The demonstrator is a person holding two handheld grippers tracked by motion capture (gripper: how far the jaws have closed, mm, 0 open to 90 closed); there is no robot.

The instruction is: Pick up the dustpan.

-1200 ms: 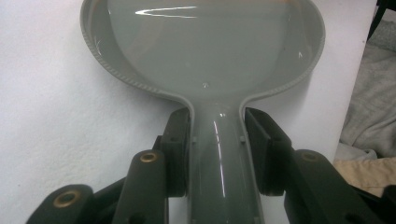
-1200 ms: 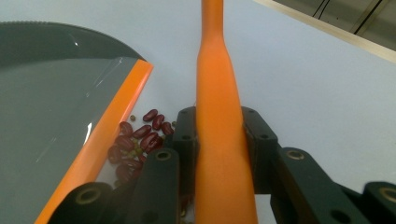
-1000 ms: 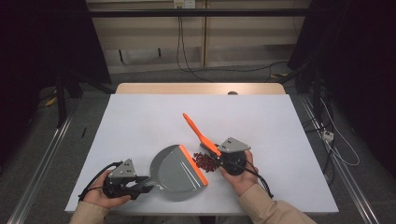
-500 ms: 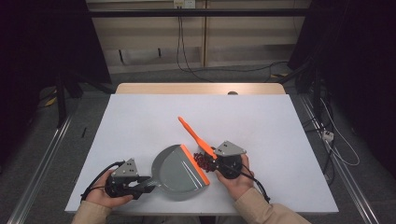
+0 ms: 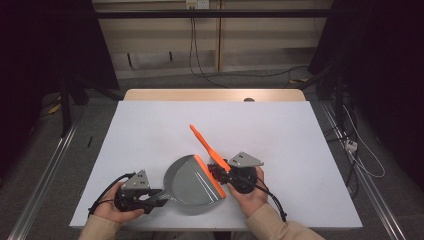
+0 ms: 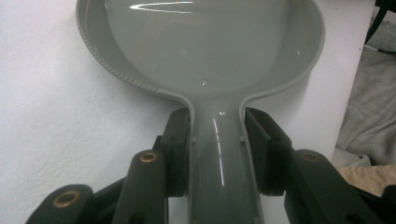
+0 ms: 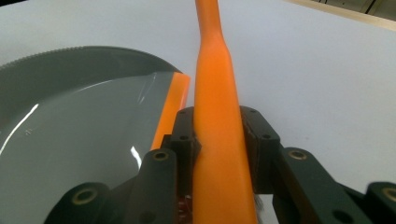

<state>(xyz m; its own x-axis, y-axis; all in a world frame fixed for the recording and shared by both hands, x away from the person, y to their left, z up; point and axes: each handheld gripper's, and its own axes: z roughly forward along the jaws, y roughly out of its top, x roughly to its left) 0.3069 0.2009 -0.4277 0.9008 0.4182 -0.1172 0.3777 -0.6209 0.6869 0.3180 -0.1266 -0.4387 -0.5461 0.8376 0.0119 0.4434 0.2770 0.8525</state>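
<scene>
Right hand-held gripper [image 5: 231, 176]: jaws pinching the orange brush [image 7: 215, 116] on its handle, pads tight on both flat sides. Handle slants up and to the far left; bristle end is low, at the dustpan's orange lip [image 5: 210, 175].

Left hand-held gripper [image 5: 150, 198]: jaws clamped on the grey dustpan [image 6: 201, 51] handle, just behind where it flares into the pan. Pan lies flat on the white worktop [image 5: 280, 130], near edge, mouth facing right toward the brush.

Step in hand, as I read it: sweep the dark red bits [image 5: 216, 168] over the lip into the pan.
- Keep the lip pressed flat on the worktop so nothing slips under.
- Short strokes leftward, bristles low, brush square to the lip.
- Hold the pan still; don't let the brush push it back.

Contents: the part of the pan seen from the left gripper view is clean, nothing in it. The bits sit at the lip by the brush head; can't tell if any are over the edge.
</scene>
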